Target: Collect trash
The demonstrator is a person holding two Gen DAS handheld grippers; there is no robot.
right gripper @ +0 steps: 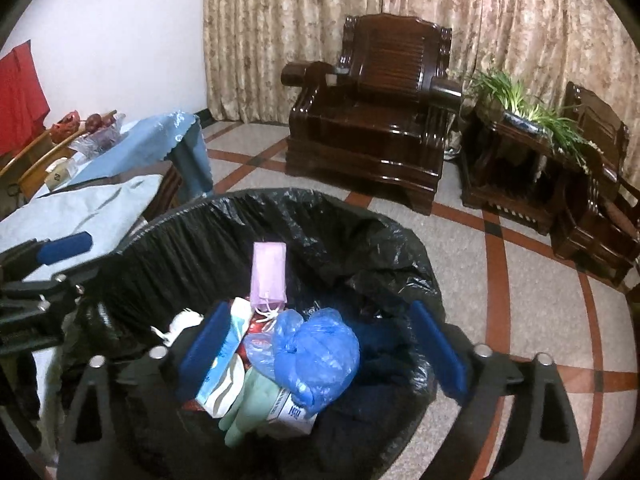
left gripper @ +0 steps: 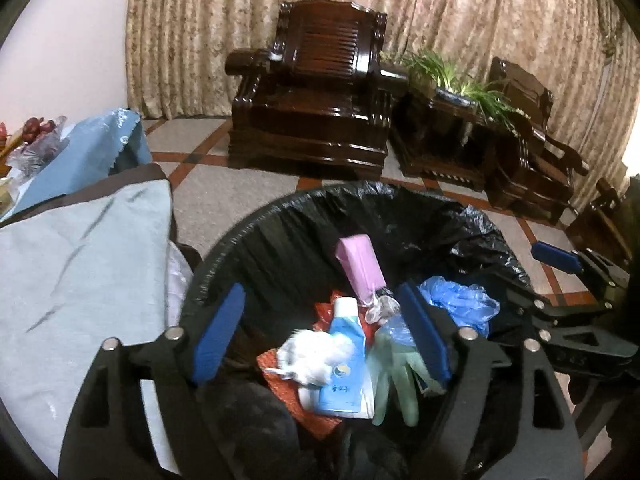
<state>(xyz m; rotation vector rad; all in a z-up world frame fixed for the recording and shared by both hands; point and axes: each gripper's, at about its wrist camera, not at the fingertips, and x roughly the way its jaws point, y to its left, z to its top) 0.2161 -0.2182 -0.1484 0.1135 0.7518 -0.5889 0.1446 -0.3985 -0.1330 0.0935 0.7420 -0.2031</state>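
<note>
Two grippers hang over a bin lined w/ a black bag [left gripper: 360, 216], and I see both jaws spread wide, nothing pinched. From the left wrist cam, my left gripper [left gripper: 320, 332] frames the trash pile: a pink packet [left gripper: 358, 264] leaning at 12 o'clock, a blue-and-white tube [left gripper: 342, 364] at centre, crumpled white tissue [left gripper: 312, 354] touching it at 9 o'clock, a pale green glove [left gripper: 394, 376] at 3 o'clock, and a blue plastic bag [left gripper: 460, 300] at approx 2 o'clock. The right gripper [left gripper: 560, 258] shows at 3 o'clock of that view, over the bin's far rim. From the right wrist cam, my right gripper [right gripper: 320, 356] sits above the same blue plastic bag, w/ the glove below it at 6 o'clock and the pink packet at 12. All trash lies inside the bin. Beyond, at 12 o'clock, a dark wooden armchair [right gripper: 376, 108] stands before curtains [right gripper: 280, 20]; a potted plant [right gripper: 524, 108] sits at 2 o'clock. A table w/ blue cloth [right gripper: 152, 140] is at 10 o'clock.
</note>
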